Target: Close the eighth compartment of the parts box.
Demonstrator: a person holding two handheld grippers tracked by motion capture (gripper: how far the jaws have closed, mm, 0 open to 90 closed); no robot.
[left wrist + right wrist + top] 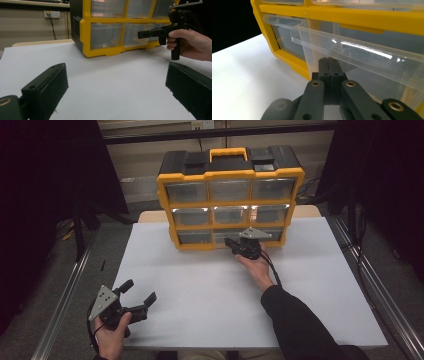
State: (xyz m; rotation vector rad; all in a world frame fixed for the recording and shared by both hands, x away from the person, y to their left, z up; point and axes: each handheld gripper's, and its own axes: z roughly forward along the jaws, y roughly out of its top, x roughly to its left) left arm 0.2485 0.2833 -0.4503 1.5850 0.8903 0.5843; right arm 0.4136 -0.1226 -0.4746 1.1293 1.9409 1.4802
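One clear drawer (pixel 362 57) juts lengthwise toward right tool (pixel 329 65).

Drawer cabinet (pixel 230 200) stands at upper centre of the high view, on the far part of the table (pixel 210 290). My right tongs (pixel 231 243) sit before its bottom row, at the middle drawer (pixel 362 60), which juts out from the front. My left tongs (pixel 139 292) lie lower left, well apart, over the near table edge.

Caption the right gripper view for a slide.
Shut right gripper at a clear drawer pulled partly out of the yellow organizer.
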